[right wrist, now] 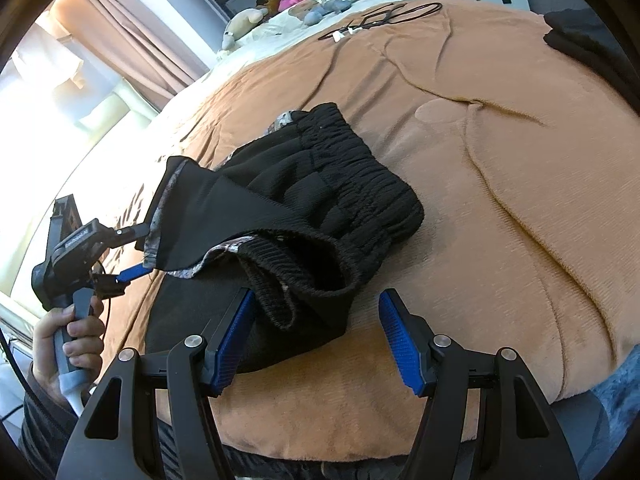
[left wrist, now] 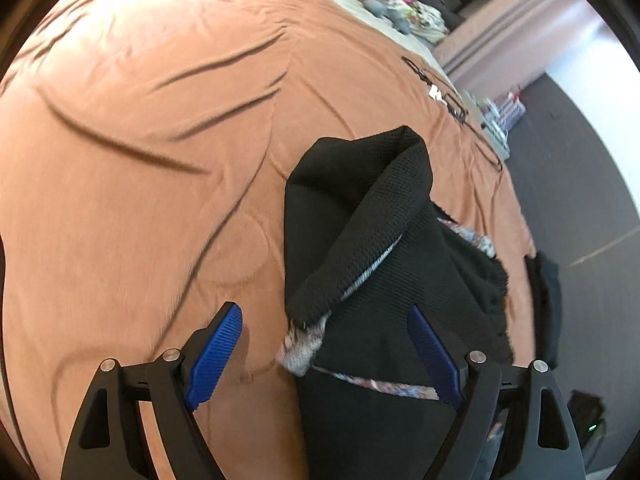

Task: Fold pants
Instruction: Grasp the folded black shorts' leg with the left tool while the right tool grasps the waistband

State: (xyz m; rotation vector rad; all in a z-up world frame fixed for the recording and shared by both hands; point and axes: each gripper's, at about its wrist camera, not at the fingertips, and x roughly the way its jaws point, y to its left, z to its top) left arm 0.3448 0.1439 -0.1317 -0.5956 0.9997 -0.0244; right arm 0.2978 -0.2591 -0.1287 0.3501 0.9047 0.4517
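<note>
Left gripper [right wrist: 138, 254], label unreadable, jaws spread around a raised pants [right wrist: 320, 216] corner, not pinching. Pants: black knit, patterned lining (waistband gathered), bunched on orange blanket [right wrist: 500, 160]. Right gripper [right wrist: 316, 336] gapes empty.

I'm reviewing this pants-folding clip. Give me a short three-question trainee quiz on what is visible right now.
1. True or false: the black pants lie on an orange-brown blanket.
2. What lies on the blanket's far end, beyond the pants?
A. a black cable
B. a pair of scissors
C. a dinner plate
3. In the right wrist view, do the jaws of the right claw stand open or shut?

Key: 1 true; 2 A; 3 open, with its blue pads apart over the near edge of the pants.
</note>
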